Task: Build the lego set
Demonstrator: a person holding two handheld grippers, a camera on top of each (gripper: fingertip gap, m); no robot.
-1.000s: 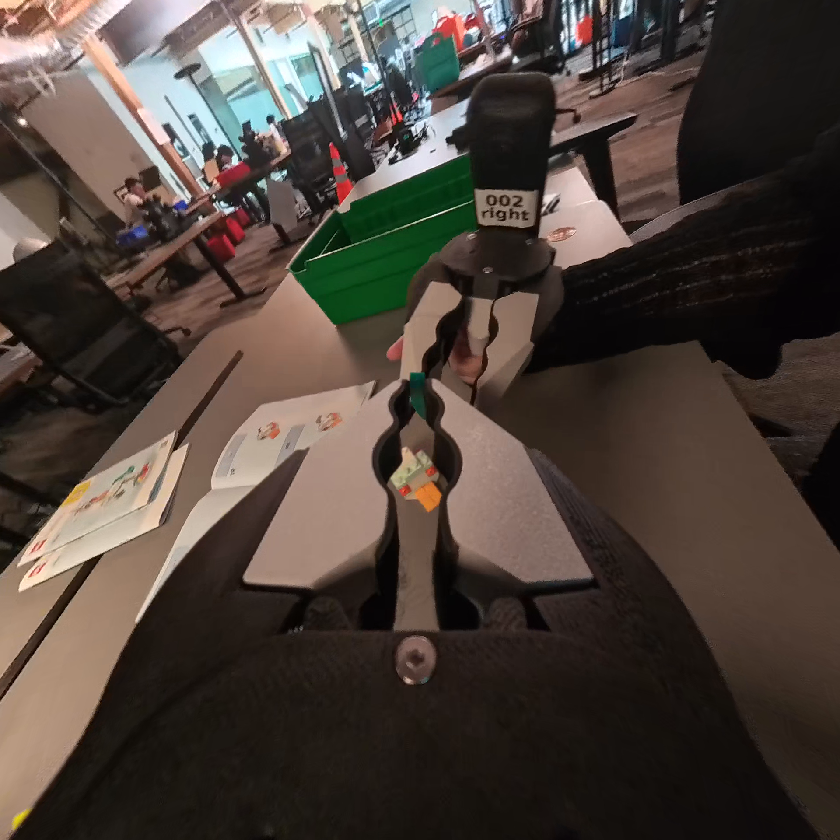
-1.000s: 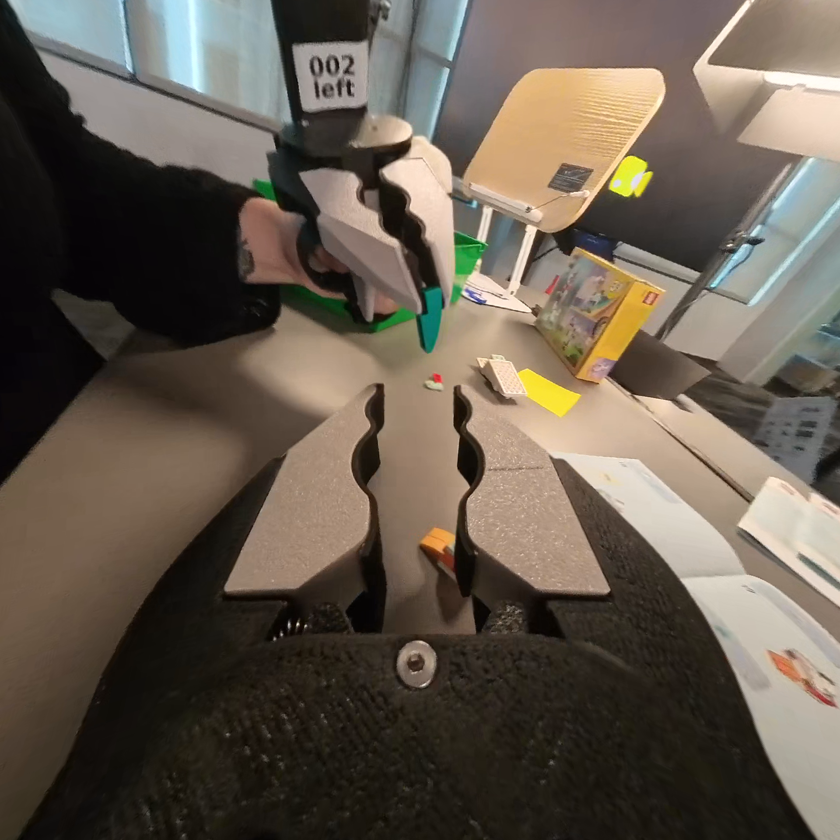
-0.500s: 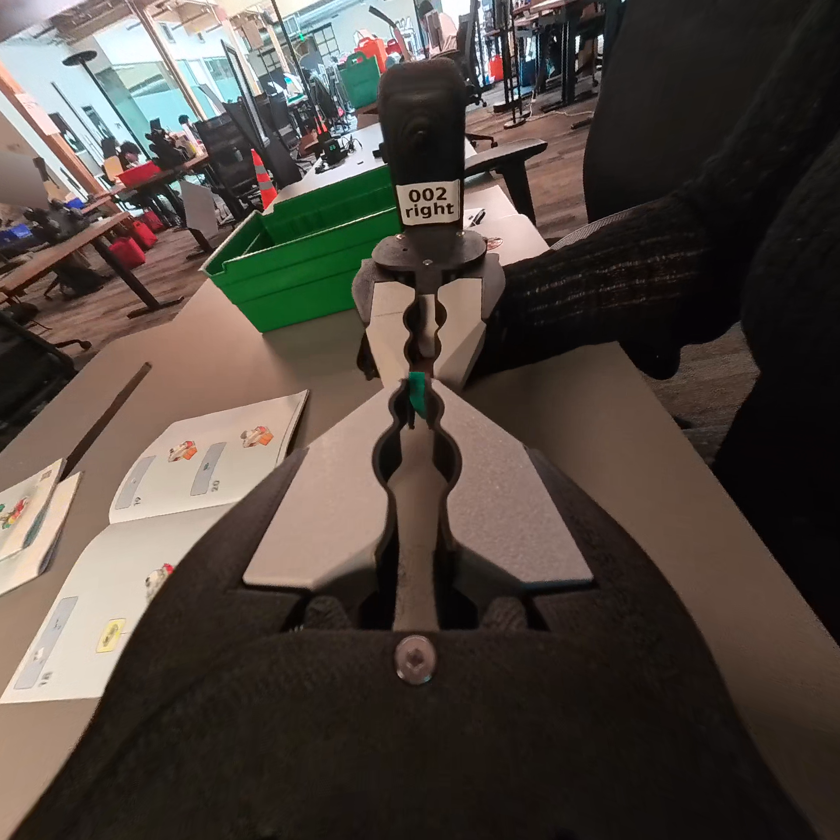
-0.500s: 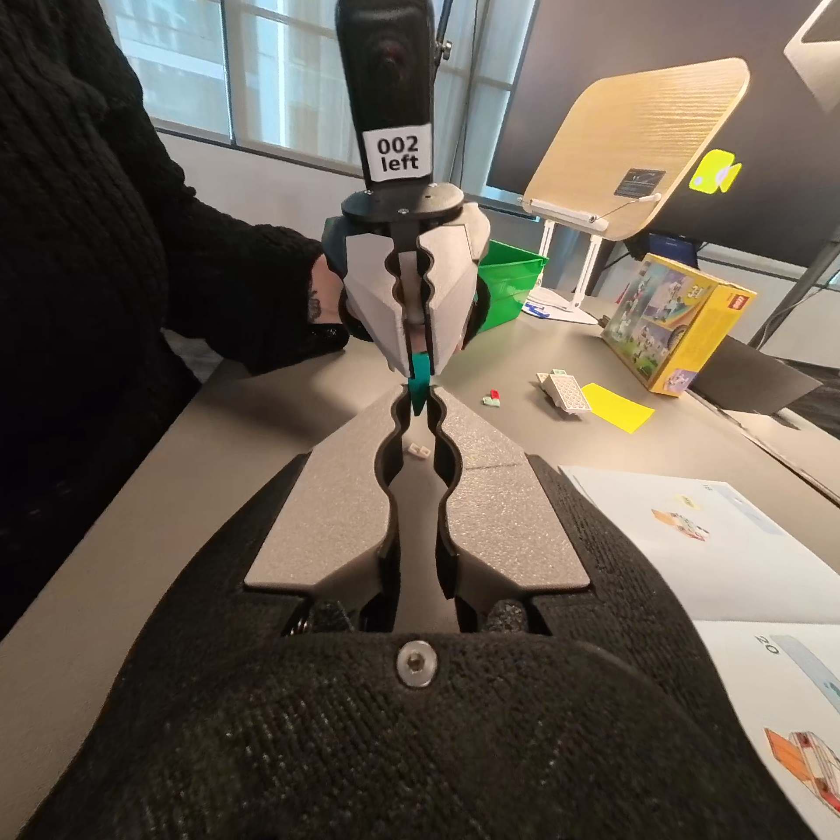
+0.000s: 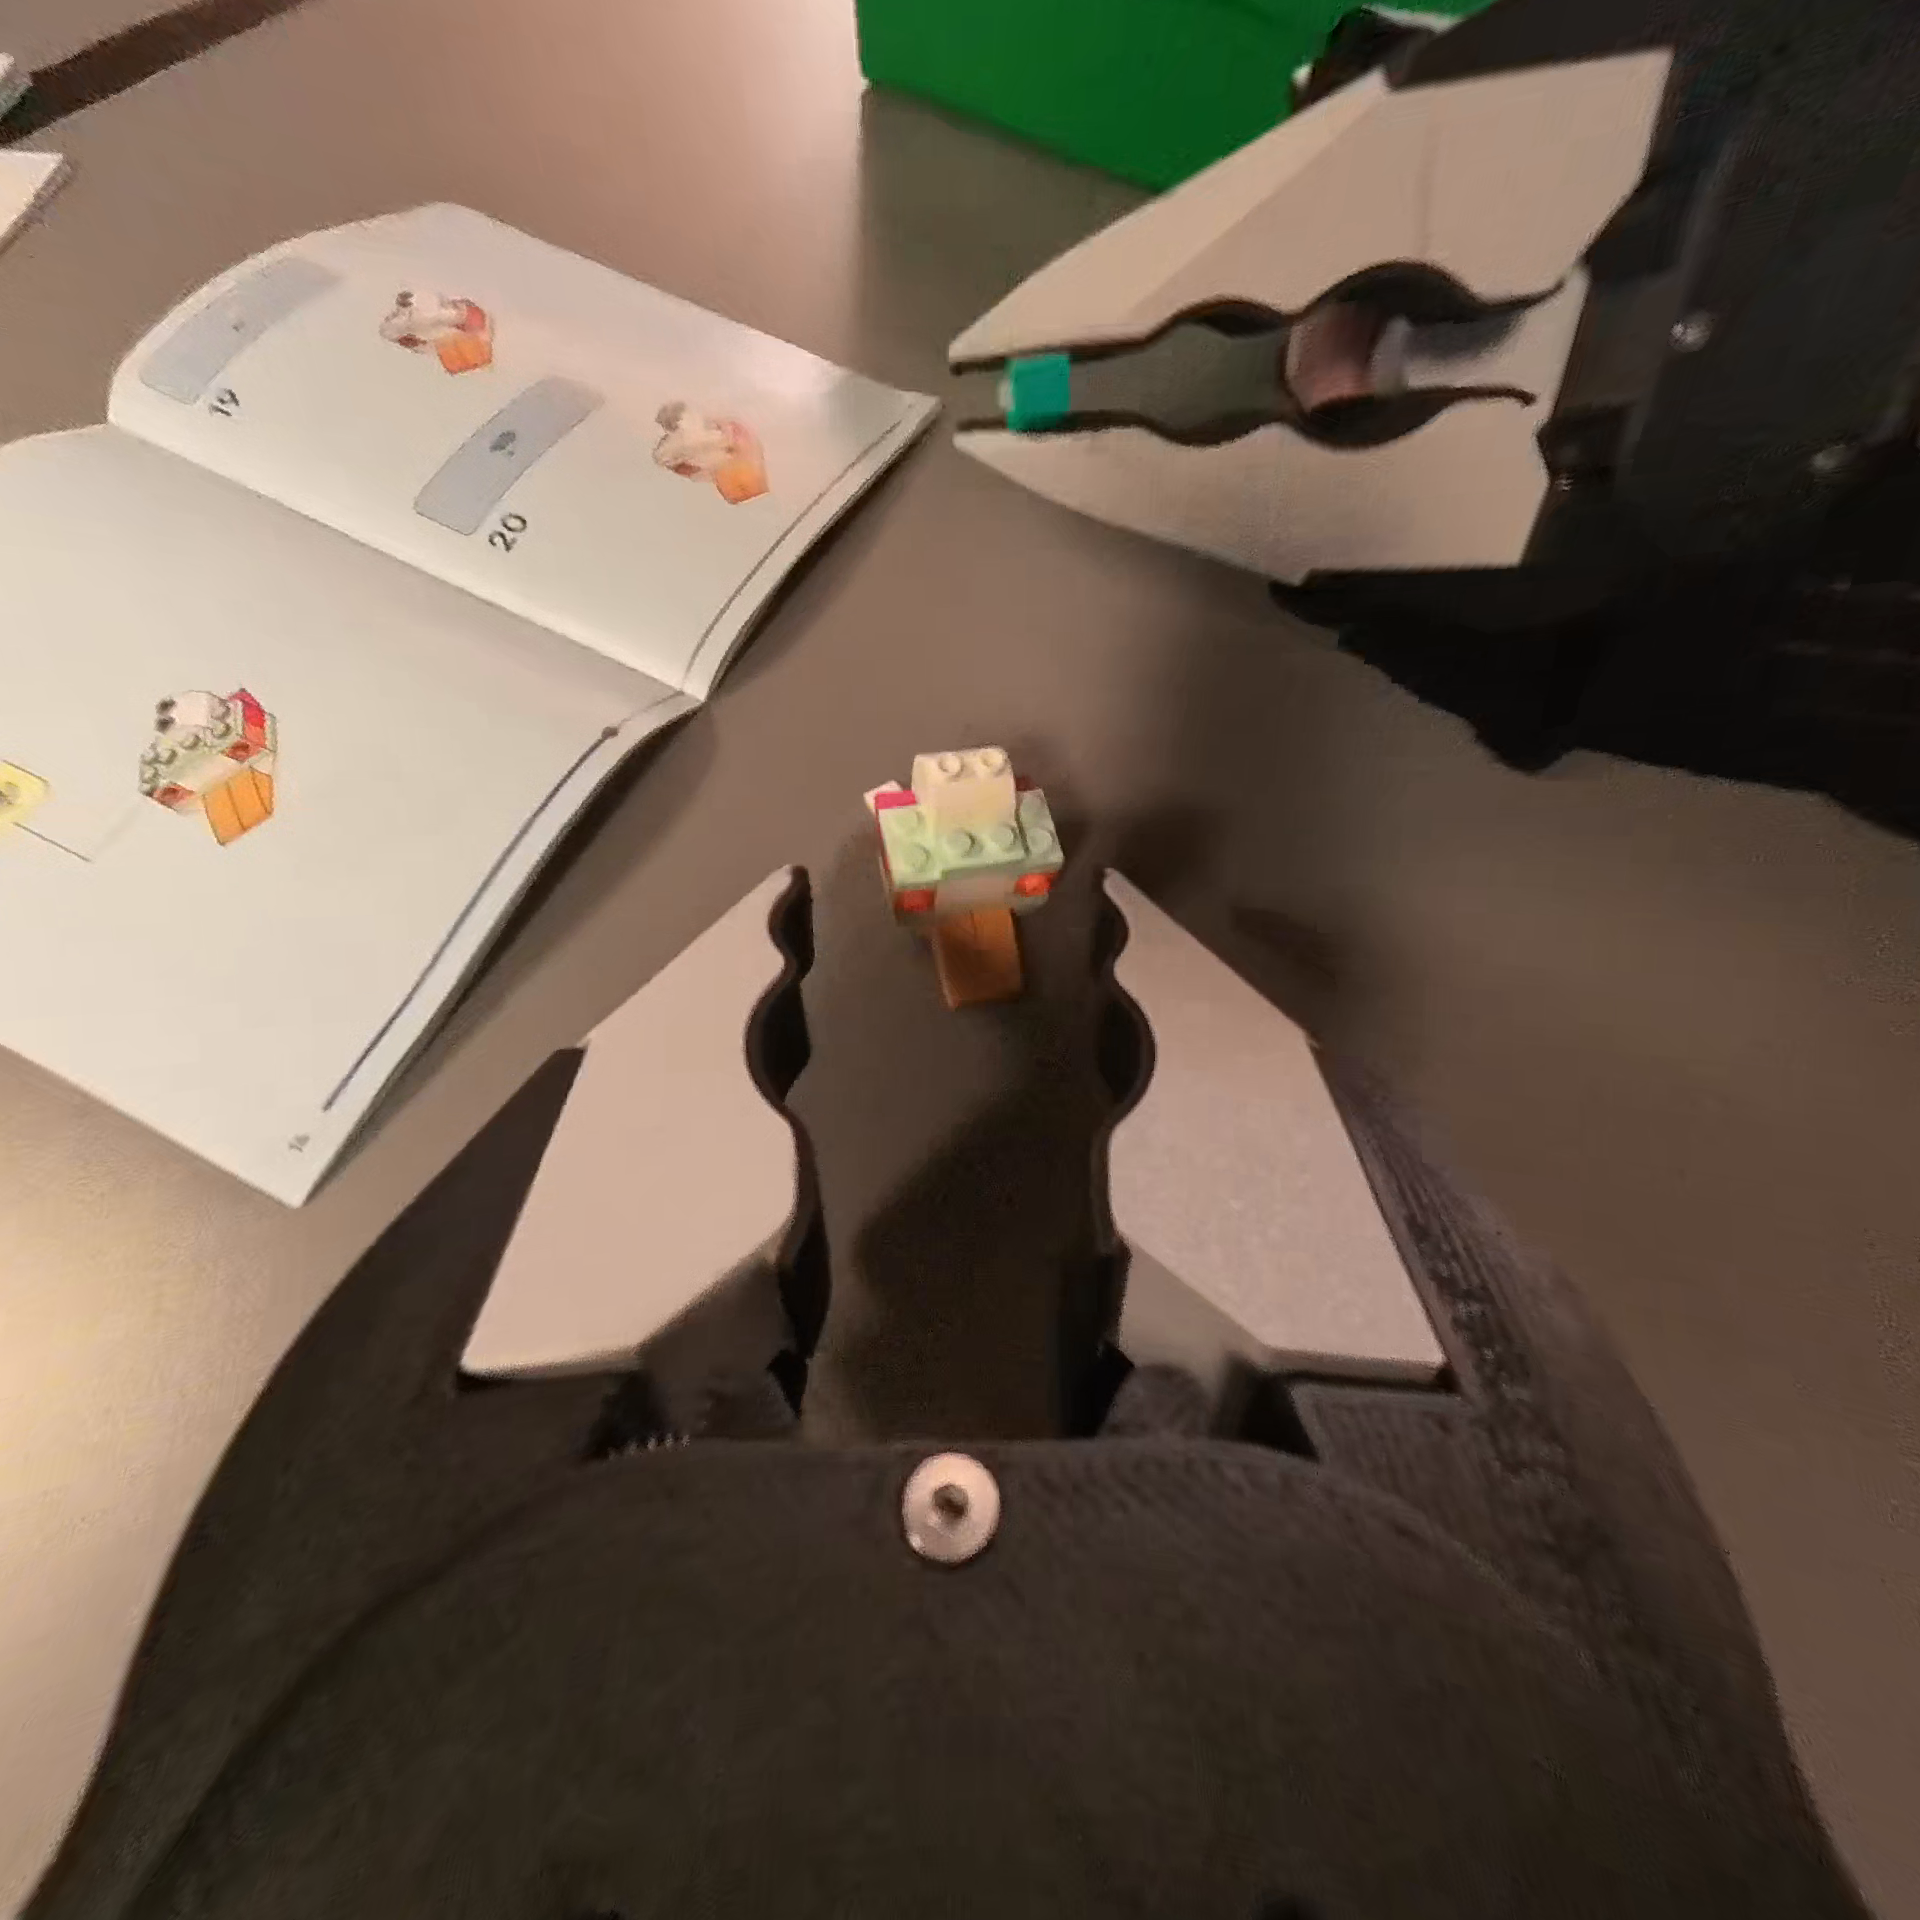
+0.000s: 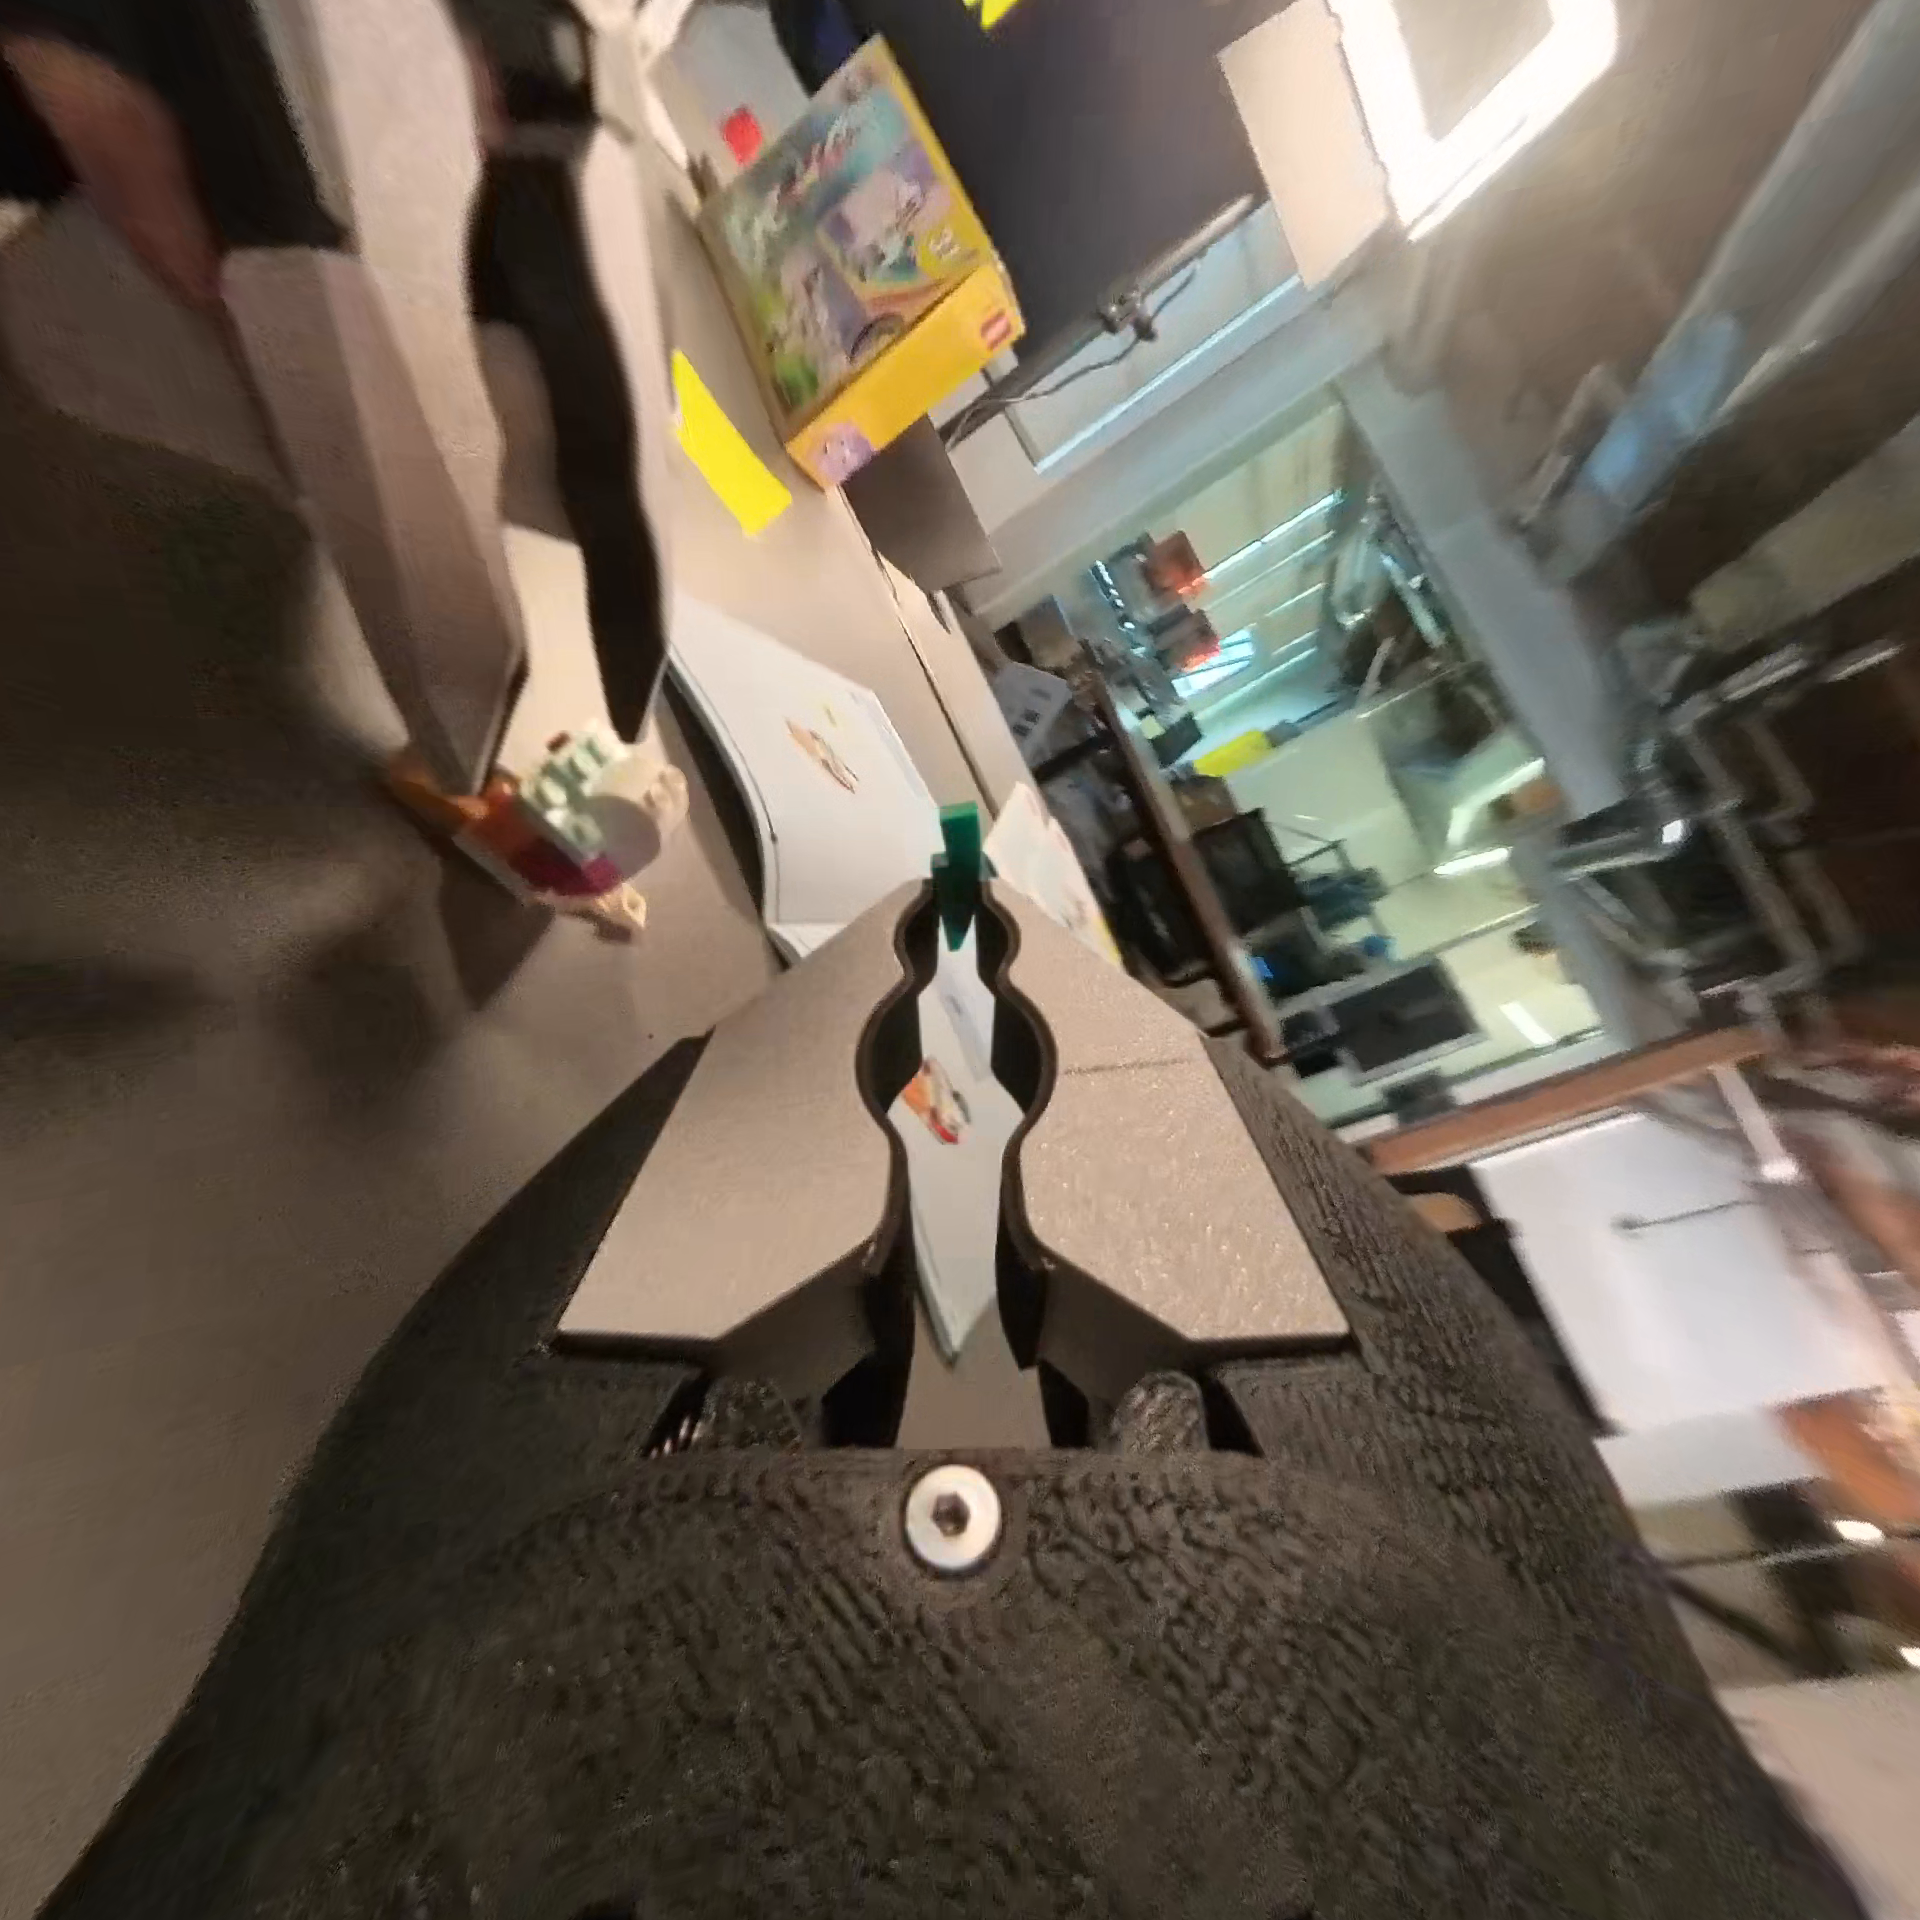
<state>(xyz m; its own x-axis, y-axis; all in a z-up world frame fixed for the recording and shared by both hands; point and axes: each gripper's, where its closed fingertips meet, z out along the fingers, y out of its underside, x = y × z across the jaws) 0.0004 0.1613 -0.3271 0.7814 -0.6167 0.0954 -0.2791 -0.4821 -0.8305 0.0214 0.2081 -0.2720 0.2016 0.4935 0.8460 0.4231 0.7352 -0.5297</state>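
A small lego model (image 5: 966, 862), pale green and white on an orange base, stands on the grey table (image 5: 1507, 935). My left gripper (image 5: 956, 894) is open and empty, its tips either side of the model's base, not touching it. My right gripper (image 5: 971, 393), turned on its side at the upper right, is shut on a small teal piece (image 5: 1034, 393). In the right wrist view the teal piece (image 6: 958, 862) sticks out of the shut tips of the right gripper (image 6: 956, 899). The left gripper (image 6: 540, 743) hangs over the model (image 6: 582, 821) there.
An open instruction booklet (image 5: 364, 623) lies left of the model. A green bin (image 5: 1070, 73) stands at the back. The yellow lego box (image 6: 862, 281) and a flat yellow piece (image 6: 727, 447) lie farther along the table. A person's dark sleeve (image 5: 1662, 675) is on the right. Left tips to right tips: about 8 centimeters.
The teal piece passed from my left gripper to my right one. The left gripper opened and dropped down around the model. The right gripper pulled away and rolled onto its side.
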